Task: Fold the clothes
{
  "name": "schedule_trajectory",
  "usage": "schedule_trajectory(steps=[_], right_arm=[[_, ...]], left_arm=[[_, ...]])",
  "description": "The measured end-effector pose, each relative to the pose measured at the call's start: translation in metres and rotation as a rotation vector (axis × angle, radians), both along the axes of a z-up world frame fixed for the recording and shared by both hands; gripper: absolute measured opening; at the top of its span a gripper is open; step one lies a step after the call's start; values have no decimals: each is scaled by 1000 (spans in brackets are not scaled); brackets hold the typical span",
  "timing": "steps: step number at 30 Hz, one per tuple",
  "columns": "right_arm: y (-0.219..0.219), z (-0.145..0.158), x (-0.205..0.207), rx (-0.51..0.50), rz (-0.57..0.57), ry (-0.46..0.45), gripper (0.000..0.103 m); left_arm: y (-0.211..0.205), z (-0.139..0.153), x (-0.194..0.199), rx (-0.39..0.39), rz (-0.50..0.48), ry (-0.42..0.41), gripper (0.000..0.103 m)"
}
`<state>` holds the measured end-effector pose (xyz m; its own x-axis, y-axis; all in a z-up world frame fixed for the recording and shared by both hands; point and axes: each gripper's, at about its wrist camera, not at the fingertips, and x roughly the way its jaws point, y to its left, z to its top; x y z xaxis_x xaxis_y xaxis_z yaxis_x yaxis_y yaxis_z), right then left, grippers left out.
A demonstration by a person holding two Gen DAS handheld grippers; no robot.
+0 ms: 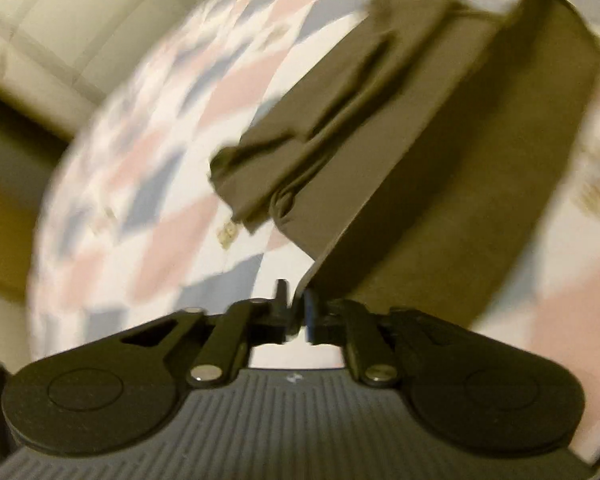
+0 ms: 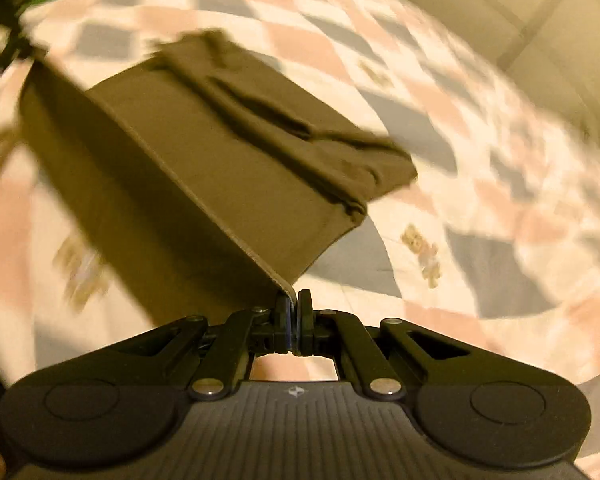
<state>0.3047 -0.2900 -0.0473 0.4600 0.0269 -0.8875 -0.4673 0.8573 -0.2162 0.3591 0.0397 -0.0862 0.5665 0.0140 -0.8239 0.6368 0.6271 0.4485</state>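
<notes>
An olive-brown garment [image 1: 380,128] lies partly folded on a checked bedspread, its folded sleeve part resting on top. My left gripper [image 1: 298,304] is shut on one corner of its near edge, lifting that edge off the bed. In the right wrist view the same garment [image 2: 220,152] stretches away from my right gripper [image 2: 294,304], which is shut on the opposite corner of that lifted edge. The raised edge runs taut between the two grippers. The left gripper shows blurred at the top left of the right wrist view [image 2: 0,40]. Both views are motion-blurred.
The bedspread [image 1: 140,200] has pink, grey and white checks with small bear prints [image 2: 422,252]. Its edge curves down at the left in the left wrist view, with pale floor tiles [image 1: 60,12] beyond. Tiles [image 2: 540,20] also show at the upper right in the right wrist view.
</notes>
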Motion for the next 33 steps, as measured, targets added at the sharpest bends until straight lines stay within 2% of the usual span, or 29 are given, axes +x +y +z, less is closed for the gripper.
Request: schedule_trajectory(steps=[2, 3, 4, 5, 7, 10, 12, 13, 17, 19, 22, 24, 25, 26, 27, 33], right_arm=[[-8, -17, 30, 27, -110, 45, 32], [-13, -25, 38, 31, -174, 64, 39], [-18, -31, 44, 43, -235, 78, 43], [-24, -33, 46, 74, -287, 75, 43], [-41, -33, 41, 162, -396, 76, 52], [-70, -31, 18, 359, -557, 93, 54], [-89, -33, 1, 503, -656, 114, 54], [-97, -35, -5, 563, -696, 125, 54], [-106, -50, -7, 737, -765, 166, 54], [-101, -54, 1, 757, -747, 172, 54], [-91, -62, 14, 720, -718, 182, 54], [-87, -71, 18, 707, -719, 200, 52], [-86, -75, 19, 708, -720, 208, 40], [-85, -77, 19, 716, -715, 212, 29], [-84, -78, 19, 719, -707, 210, 8], [-74, -37, 13, 668, -597, 99, 5]], left_arm=[[0, -2, 49, -70, 105, 56, 20], [8, -5, 66, -114, 176, 89, 21], [15, -6, 64, -166, 221, 118, 22], [22, -7, 62, -218, 267, 147, 23], [36, -8, 59, -322, 357, 205, 26], [58, -10, 54, -477, 492, 292, 28], [72, -11, 50, -582, 582, 350, 36], [79, -12, 49, -634, 626, 379, 40], [105, -16, 43, -832, 797, 489, 41], [97, -25, 47, -822, 802, 491, 41], [88, -34, 50, -783, 810, 482, 41], [83, -34, 50, -771, 797, 468, 36], [80, -33, 49, -766, 790, 460, 30], [78, -30, 48, -763, 776, 452, 9], [76, -27, 47, -752, 761, 435, 2], [71, 17, 44, -774, 712, 285, 2]])
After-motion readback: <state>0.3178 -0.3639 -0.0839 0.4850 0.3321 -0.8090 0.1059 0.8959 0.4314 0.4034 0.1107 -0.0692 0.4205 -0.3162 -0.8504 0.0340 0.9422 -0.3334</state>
